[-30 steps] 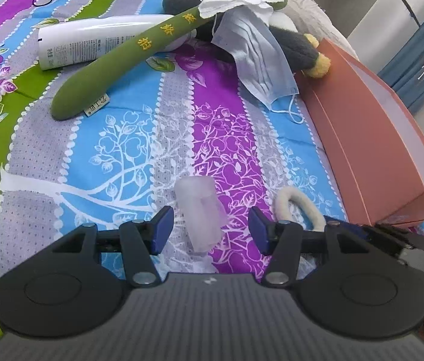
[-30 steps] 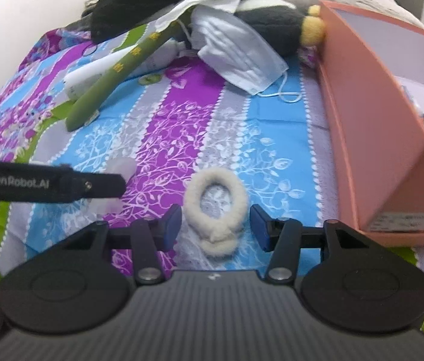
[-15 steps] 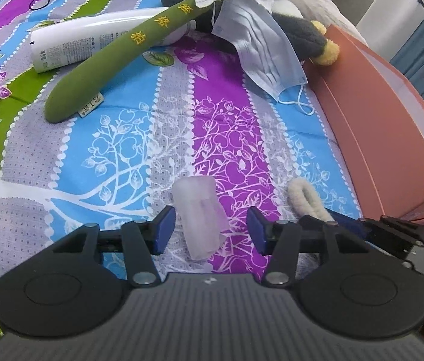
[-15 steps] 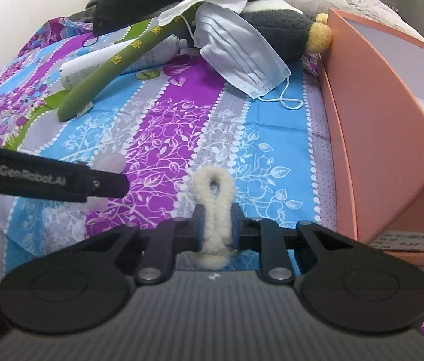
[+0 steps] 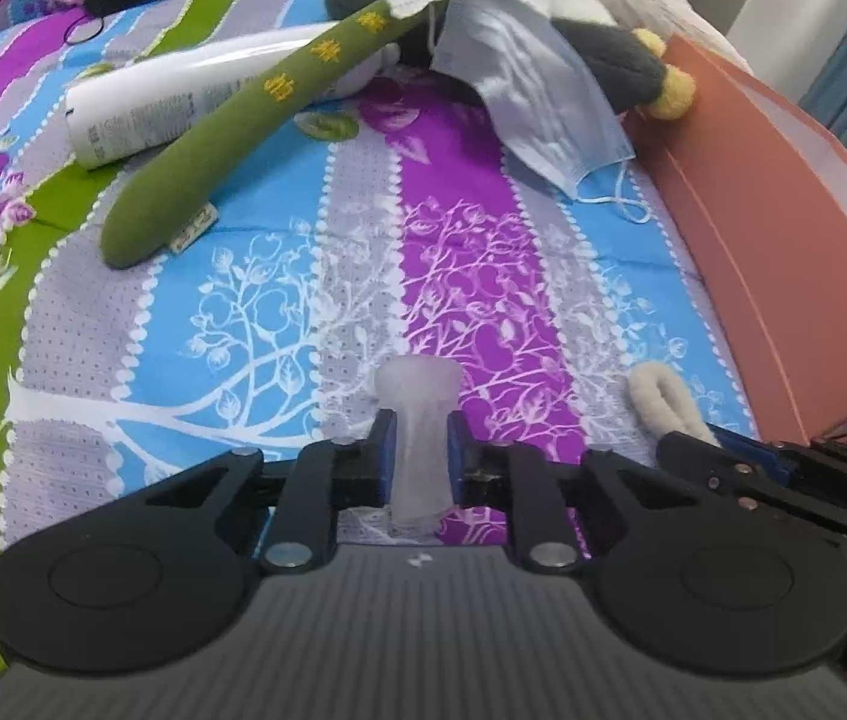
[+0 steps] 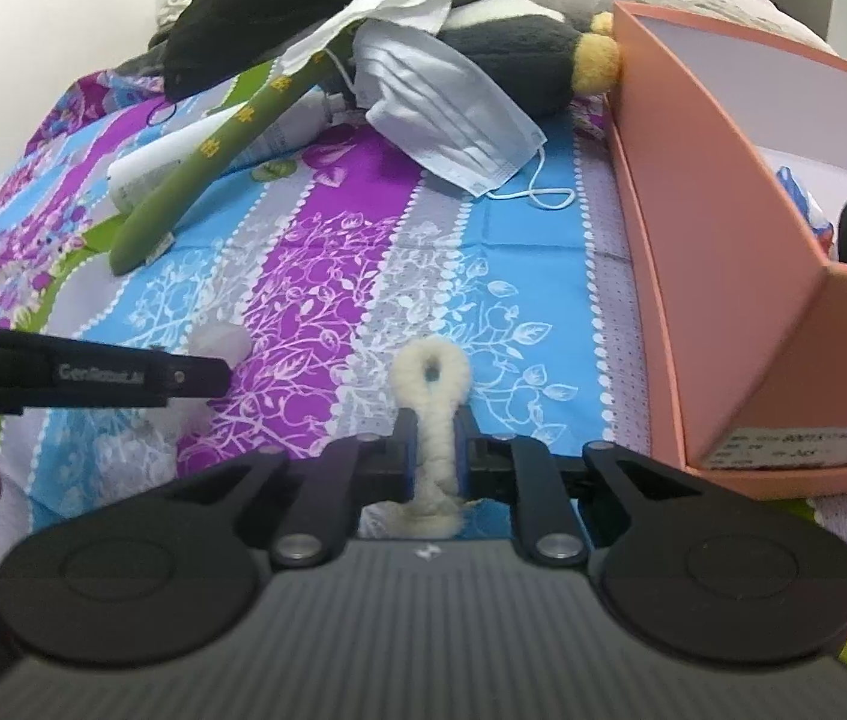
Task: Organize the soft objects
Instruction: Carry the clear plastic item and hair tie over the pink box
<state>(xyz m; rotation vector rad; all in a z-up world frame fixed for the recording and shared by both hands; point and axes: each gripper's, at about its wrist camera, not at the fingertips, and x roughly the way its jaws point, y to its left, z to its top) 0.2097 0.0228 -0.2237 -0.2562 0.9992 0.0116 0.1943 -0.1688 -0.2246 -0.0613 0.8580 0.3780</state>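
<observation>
Pinching a clear soft tube [image 5: 418,438] in left gripper [image 5: 417,457]; squeezing fluffy hair tie [image 6: 430,420] in right gripper [image 6: 434,450], box [image 6: 717,276] at two o'clock.

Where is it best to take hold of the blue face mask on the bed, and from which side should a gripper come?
Probably the face mask at its near lower corner, where the ear loop lies flat on the bedspread. Come from the front: its far end is tucked under the white tissue and against the grey plush toy.

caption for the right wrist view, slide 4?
Right gripper shut on fluffy cream hair tie over striped bedsheet, open pink box alongside.
</observation>
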